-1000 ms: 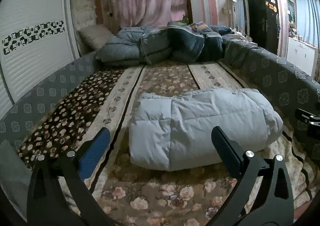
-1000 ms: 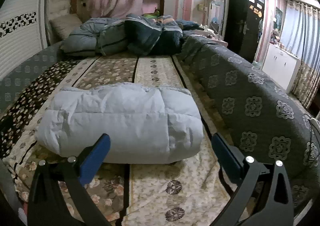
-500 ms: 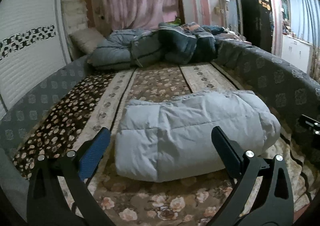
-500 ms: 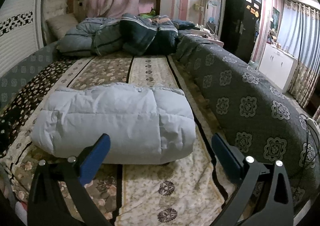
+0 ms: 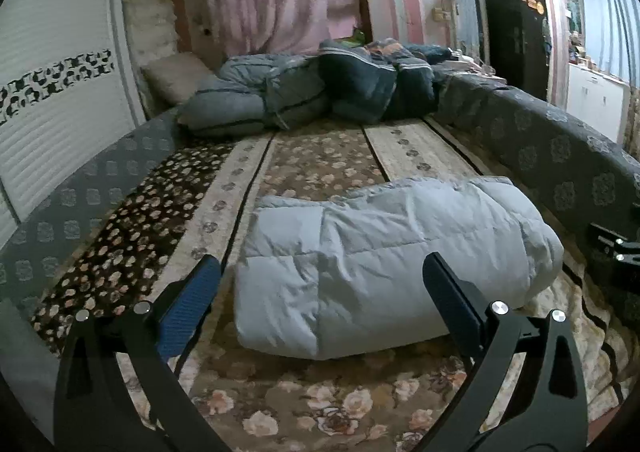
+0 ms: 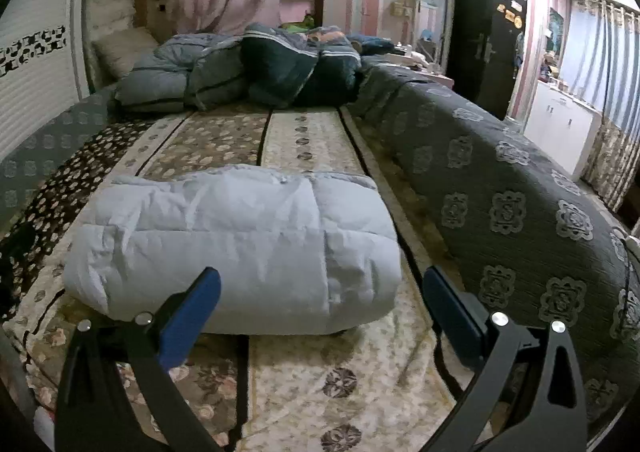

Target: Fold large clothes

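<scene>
1. Both views had drifted slightly since the earlier frames; the folded jacket (image 5: 384, 264) lay unmoved on the bed (image 5: 320, 160).
2. The left hand-held gripper (image 5: 320, 292) and right hand-held gripper (image 6: 320, 304) gaped wide, empty, probably because folding was finished.

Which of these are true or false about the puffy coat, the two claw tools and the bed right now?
1. The light blue padded coat lies folded into a bundle on the floral bedspread. True.
2. The left gripper is clamped on the coat. False: its jaws are open, apart from it.
3. The right gripper holds nothing. True.
4. The dark quilts are stacked on the coat. False: they sit at the bed's far end.
</scene>
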The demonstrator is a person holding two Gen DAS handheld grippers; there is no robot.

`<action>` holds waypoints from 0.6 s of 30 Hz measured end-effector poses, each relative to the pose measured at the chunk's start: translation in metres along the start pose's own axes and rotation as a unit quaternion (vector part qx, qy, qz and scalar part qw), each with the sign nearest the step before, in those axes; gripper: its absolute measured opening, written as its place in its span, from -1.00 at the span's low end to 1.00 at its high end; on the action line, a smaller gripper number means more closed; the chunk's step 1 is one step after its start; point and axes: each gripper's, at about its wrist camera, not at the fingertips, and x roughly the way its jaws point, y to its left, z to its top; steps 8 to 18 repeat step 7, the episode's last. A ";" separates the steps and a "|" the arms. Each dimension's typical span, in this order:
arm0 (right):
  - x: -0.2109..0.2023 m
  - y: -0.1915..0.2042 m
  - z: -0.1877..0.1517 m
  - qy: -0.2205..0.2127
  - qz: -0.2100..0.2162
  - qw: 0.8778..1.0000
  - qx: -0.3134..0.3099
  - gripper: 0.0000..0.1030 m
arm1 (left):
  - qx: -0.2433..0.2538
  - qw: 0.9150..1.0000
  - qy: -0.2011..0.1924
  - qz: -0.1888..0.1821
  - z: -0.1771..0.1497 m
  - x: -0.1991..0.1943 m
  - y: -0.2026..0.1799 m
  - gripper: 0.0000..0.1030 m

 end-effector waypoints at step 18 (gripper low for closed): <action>0.000 0.006 0.002 -0.003 0.007 1.000 -0.001 0.96 | -0.008 1.000 0.016 -0.004 -0.001 0.002 0.004 0.94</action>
